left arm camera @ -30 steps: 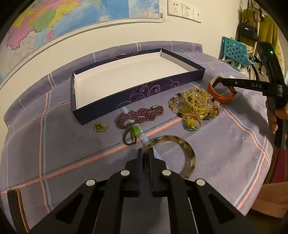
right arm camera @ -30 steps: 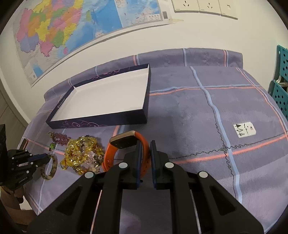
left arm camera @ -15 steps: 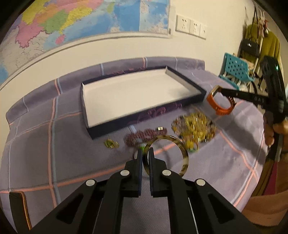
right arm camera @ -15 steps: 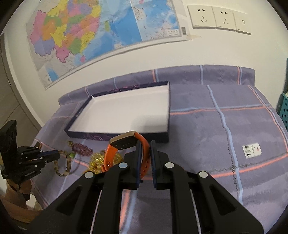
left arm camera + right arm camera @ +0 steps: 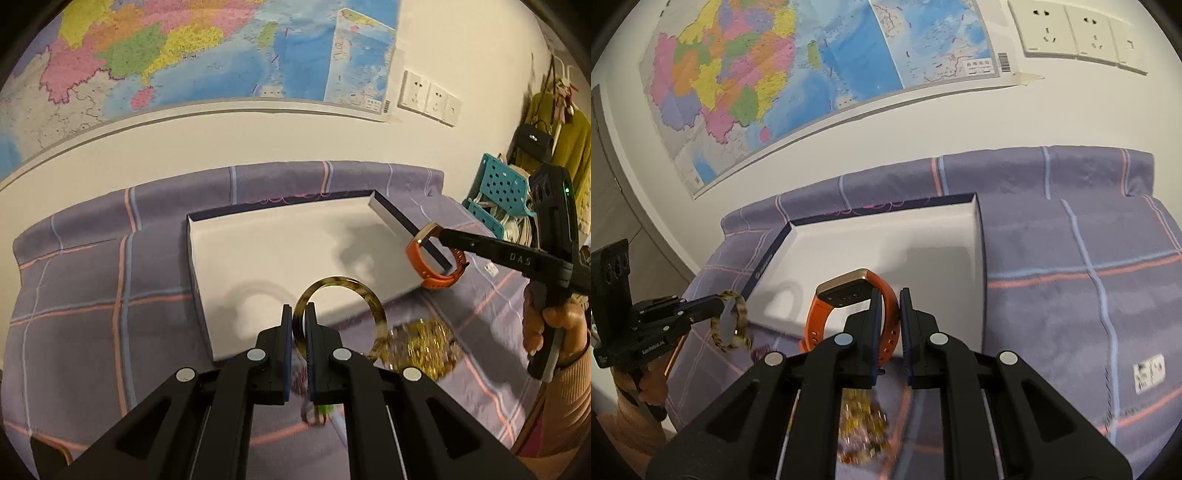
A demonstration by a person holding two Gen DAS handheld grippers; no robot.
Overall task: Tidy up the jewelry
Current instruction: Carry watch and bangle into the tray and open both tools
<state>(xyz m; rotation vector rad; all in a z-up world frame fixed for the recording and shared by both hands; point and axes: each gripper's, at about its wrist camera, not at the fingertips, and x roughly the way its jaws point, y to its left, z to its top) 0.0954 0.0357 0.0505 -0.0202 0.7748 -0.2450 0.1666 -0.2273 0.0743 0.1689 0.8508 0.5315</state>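
We hold the left gripper [image 5: 298, 314] clenched on the rim of a tortoiseshell bangle [image 5: 373, 306], which stands upright in the air, its ring framing the near edge of the tray's white floor. In the right wrist view the same gripper [image 5: 718, 308] reaches in from the left with the bangle [image 5: 733, 325] hanging just outside the tray's left wall.

Our right gripper [image 5: 887, 301] grasps the strap of an orange watch [image 5: 849, 295], whose gold-edged face tilts up over the near part of the tray. From the left wrist view the right gripper [image 5: 441, 233] holds the watch [image 5: 424, 266] over the tray's right wall, near its front right corner, and a hand [image 5: 550, 325] wraps the handle.

The tray [image 5: 391, 210], dark blue outside and white inside, lies on the purple checked cloth [image 5: 74, 295] toward the far edge, by the wall with the map [image 5: 184, 48]. Its floor shows only shadows.

On the cloth, in front of the tray's near wall, lies a heap of gold beads [image 5: 424, 347], blurred; the right wrist view shows the heap [image 5: 862, 428] below the jaws. A small green piece [image 5: 325, 408] peeks out under our left fingers, too blurred to name.
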